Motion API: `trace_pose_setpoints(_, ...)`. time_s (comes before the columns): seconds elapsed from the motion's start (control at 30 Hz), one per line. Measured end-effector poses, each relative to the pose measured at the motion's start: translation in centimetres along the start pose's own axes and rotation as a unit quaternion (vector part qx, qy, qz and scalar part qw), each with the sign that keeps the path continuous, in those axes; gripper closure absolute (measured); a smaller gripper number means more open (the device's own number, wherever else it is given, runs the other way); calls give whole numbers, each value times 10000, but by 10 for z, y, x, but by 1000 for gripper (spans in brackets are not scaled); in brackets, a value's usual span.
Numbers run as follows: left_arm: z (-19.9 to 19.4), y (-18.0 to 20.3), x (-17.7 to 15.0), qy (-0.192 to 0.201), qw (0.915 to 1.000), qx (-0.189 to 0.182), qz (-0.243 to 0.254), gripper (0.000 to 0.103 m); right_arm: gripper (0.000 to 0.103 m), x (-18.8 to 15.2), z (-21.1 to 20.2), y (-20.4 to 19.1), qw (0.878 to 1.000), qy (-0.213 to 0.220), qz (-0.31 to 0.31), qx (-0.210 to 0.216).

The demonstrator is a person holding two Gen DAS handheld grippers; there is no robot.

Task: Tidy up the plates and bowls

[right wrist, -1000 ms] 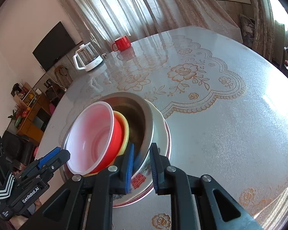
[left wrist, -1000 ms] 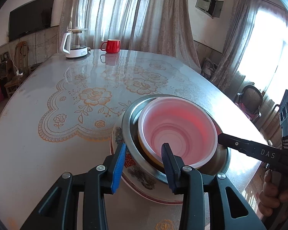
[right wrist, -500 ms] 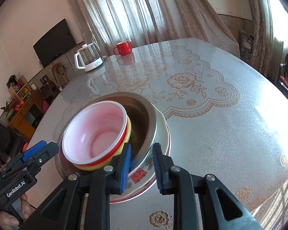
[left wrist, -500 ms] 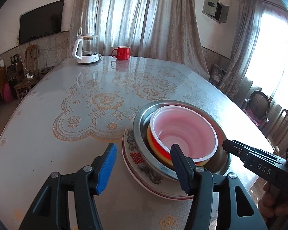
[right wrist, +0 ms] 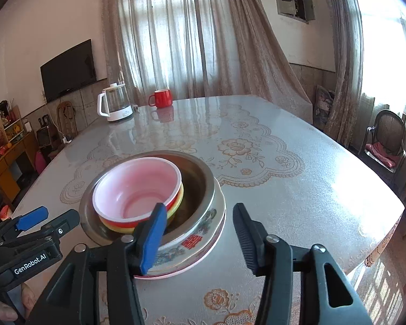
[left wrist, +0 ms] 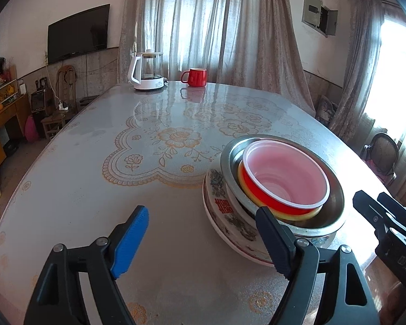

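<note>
Beside left hand-held gripper (right wrist: 32, 219), right view alone shows, seemingly, fingers (right wrist: 2, 311).

Patterned plate (left wrist: 224, 216) near rim hidden behind left gripper fingers (left wrist: 273, 238).

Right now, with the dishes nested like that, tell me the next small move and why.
Probably draw both grippers back, clear of the stack. The left gripper and right gripper have just been opening and grip nothing. The red bowl sits in the yellow bowl, inside the steel bowl, on the patterned plate. The stack looks finished.
</note>
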State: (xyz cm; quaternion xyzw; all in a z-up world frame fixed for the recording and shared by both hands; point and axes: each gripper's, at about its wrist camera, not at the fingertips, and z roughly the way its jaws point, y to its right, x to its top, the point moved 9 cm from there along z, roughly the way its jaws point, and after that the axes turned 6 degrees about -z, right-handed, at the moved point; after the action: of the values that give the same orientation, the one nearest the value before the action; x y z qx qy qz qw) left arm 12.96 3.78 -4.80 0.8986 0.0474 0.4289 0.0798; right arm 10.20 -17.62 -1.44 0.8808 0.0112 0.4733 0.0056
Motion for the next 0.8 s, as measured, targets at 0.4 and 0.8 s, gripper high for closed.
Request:
trace_pose_setpoints(0.4,-11,-14,-16,97,9996,219,-156,0,33,-20,-1,-3,9957,-225,8,-902)
trace_pose_setpoints(0.8,-21,-10,-25,233,9987,434,-164,0,33,-37,-6,6,9944,-454,337,-898)
